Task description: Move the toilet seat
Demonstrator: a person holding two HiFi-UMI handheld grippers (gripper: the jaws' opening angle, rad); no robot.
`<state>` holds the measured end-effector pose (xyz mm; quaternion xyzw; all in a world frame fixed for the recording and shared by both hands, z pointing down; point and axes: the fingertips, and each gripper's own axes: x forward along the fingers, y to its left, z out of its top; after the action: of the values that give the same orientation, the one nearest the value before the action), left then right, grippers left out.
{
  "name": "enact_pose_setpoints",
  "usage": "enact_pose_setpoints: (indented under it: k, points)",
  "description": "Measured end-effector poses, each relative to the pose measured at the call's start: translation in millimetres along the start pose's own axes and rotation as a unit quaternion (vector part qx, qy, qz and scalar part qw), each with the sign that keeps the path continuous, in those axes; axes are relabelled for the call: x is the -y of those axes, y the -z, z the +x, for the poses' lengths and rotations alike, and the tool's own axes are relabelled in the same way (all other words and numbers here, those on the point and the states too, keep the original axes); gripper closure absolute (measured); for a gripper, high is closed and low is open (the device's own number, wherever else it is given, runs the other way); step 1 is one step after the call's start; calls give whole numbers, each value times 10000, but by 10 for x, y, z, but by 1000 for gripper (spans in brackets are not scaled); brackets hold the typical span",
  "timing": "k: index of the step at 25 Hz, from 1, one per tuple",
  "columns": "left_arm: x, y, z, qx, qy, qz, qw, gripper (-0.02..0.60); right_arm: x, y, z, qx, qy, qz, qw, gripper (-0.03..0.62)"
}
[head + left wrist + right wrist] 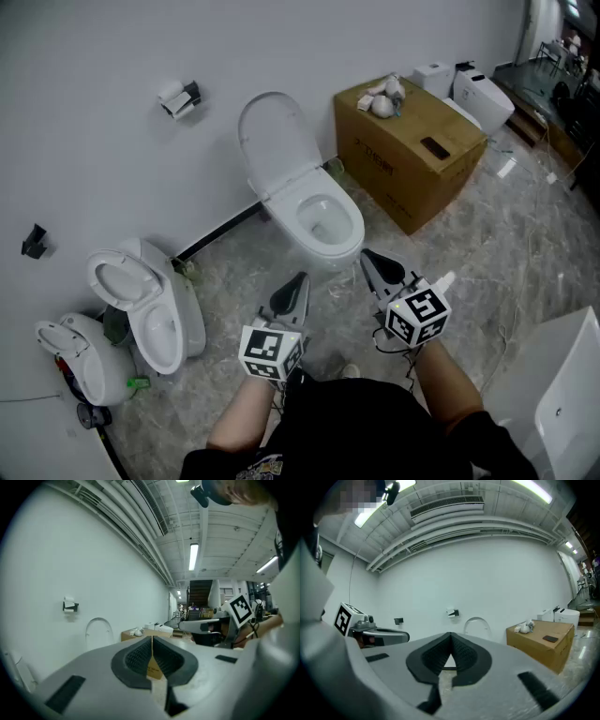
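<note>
Hovering in front of the toilet seat, both sets of jaws pressed together, nothing held.
Head view: I see my left gripper and right gripper near the bowl, and the seat stands raised against the wall. Left gripper view: pads touching, empty. Right gripper view: pads touching too, seat ahead, well apart.

The left hand-held gripper and right hand-held gripper are grey, with black ribbed pads and marker cubes.

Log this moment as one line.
left gripper: shut, empty | right gripper: shut, empty | white ceramic toilet: lid upright, untouched, ahead of both
</note>
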<state>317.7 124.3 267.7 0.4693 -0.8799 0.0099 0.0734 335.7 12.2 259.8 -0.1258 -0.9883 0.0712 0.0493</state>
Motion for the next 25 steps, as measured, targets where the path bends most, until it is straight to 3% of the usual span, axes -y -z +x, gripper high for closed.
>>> enact_pose_setpoints:
  k: [14, 16, 19, 25]
  points:
    - [-288, -41, -48, 100, 65, 55, 9999, 568, -114, -20, 243, 168, 119, 67, 9998, 583]
    - [-397, -39, -35, 101, 81, 58, 9999, 563, -131, -20, 344, 197, 120, 115, 9997, 539]
    - [-588, -30, -3, 89, 142, 41, 9999, 457, -170, -19, 522, 234, 149, 148, 9995, 502]
    - [-1044, -34, 88, 81, 331, 6, 9994, 401, -275, -41, 960, 267, 270, 166, 9991, 419]
